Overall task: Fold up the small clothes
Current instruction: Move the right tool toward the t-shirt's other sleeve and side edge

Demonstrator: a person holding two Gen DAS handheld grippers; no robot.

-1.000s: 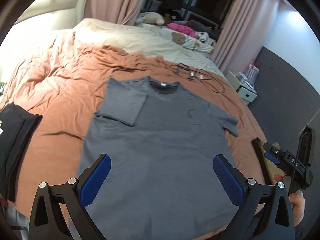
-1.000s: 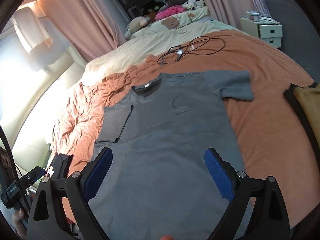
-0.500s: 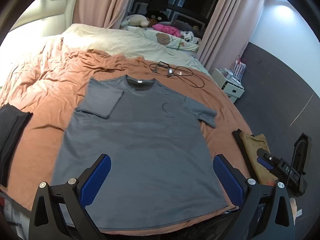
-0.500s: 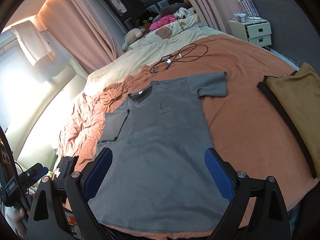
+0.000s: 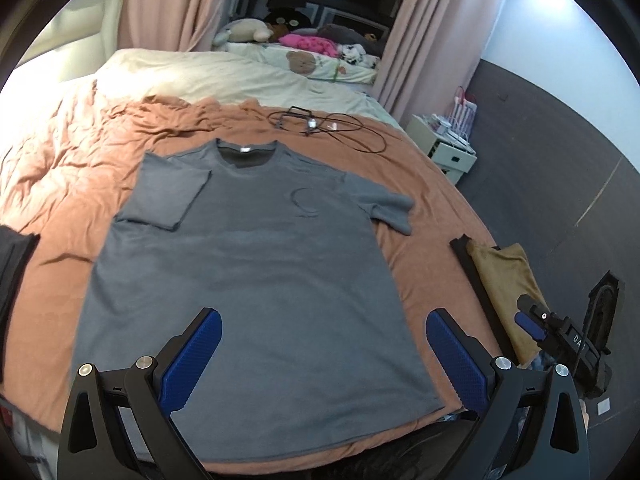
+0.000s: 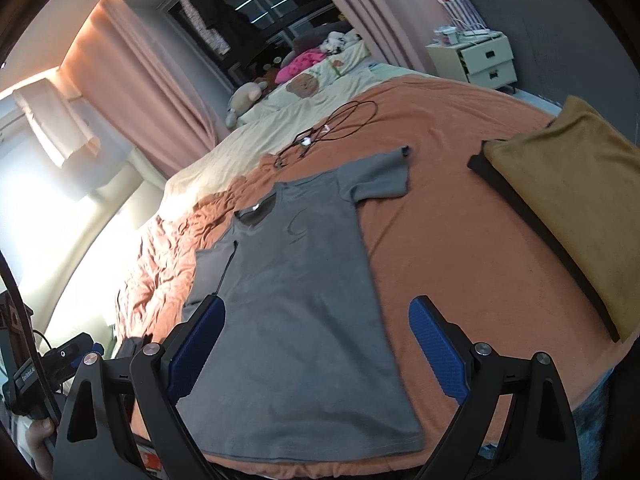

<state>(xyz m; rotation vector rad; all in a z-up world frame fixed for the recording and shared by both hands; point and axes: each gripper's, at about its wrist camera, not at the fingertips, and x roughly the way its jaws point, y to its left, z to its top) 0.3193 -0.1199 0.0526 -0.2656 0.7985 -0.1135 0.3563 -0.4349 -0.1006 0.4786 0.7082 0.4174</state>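
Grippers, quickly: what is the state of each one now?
Left gripper: open, holding nothing, above the grey T-shirt.
Right gripper: open, holding nothing.

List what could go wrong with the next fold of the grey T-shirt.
1. The grey T-shirt reaches the bed edge at its hem; a tug could slide it off.
2. Only one sleeve is folded in; the other sleeve lies spread and may bunch.
3. The black cable lies beyond the collar and could probably snag if the shirt is pushed forward.

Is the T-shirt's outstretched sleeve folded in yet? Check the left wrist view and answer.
No: one sleeve of the grey T-shirt lies spread out on the orange bedspread; only the other is folded in.
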